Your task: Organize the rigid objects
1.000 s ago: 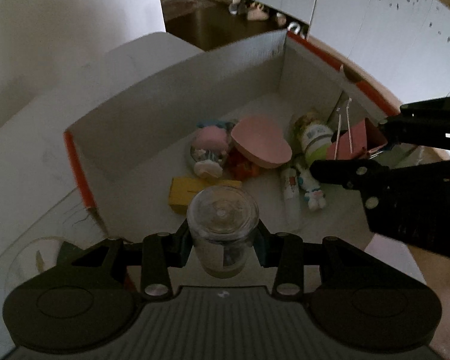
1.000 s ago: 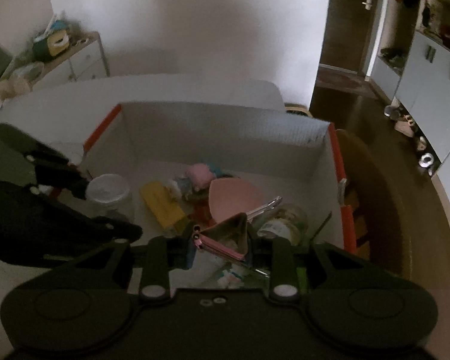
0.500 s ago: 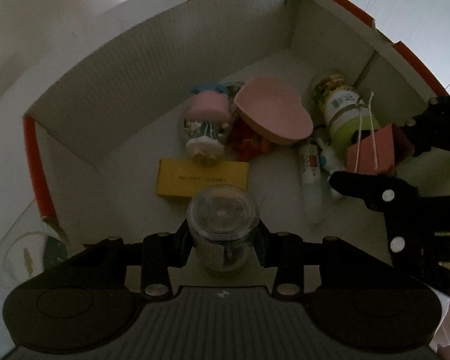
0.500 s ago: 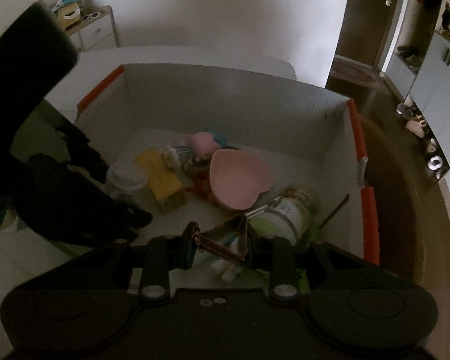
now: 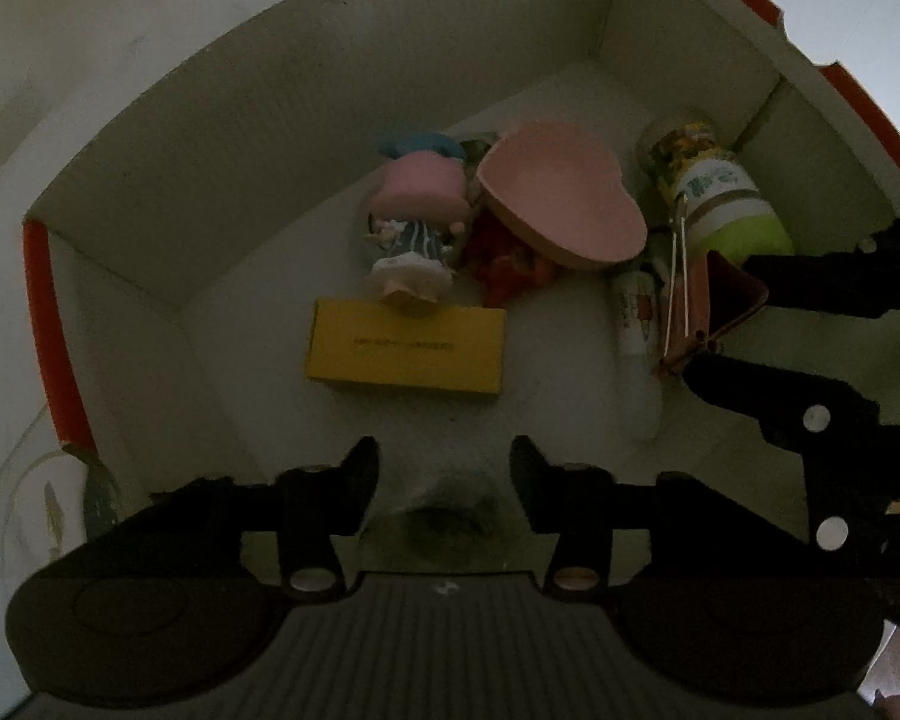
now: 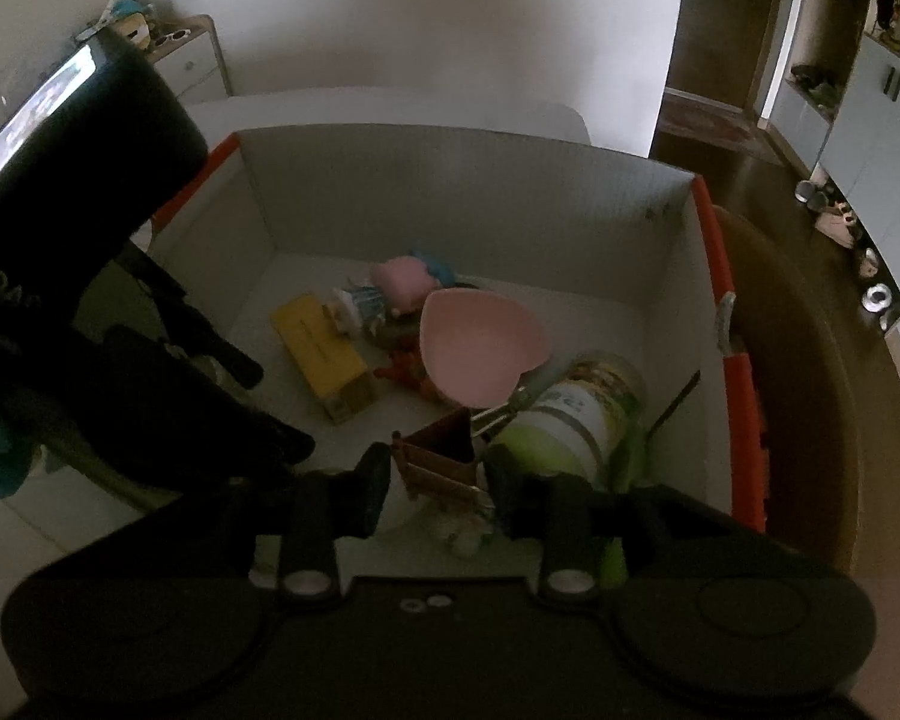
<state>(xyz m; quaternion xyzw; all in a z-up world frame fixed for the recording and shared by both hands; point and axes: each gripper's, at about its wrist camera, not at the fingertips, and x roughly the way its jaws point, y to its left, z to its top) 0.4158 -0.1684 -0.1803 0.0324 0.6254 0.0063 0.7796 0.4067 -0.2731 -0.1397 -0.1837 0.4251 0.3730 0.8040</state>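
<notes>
We see both grippers over a white cardboard box (image 5: 306, 138) with orange edges. The left gripper (image 5: 444, 474) has its fingers spread; a blurred clear jar (image 5: 450, 525) sits low between them on the box floor, and we can't tell for sure if a finger touches it. The right gripper (image 6: 435, 483) has its fingers spread too, with a pink binder clip (image 6: 441, 459) between them; contact is unclear in this dim view. Inside the box: a yellow box (image 5: 405, 345) lying flat, a pink-haired doll figure (image 5: 417, 222) just behind it, a pink heart-shaped tin (image 5: 561, 192) resting on a red toy (image 5: 507, 267), a green-capped bottle (image 5: 714, 192) on its side near the right wall, and a small white tube (image 5: 633, 315) beside the clip.
</notes>
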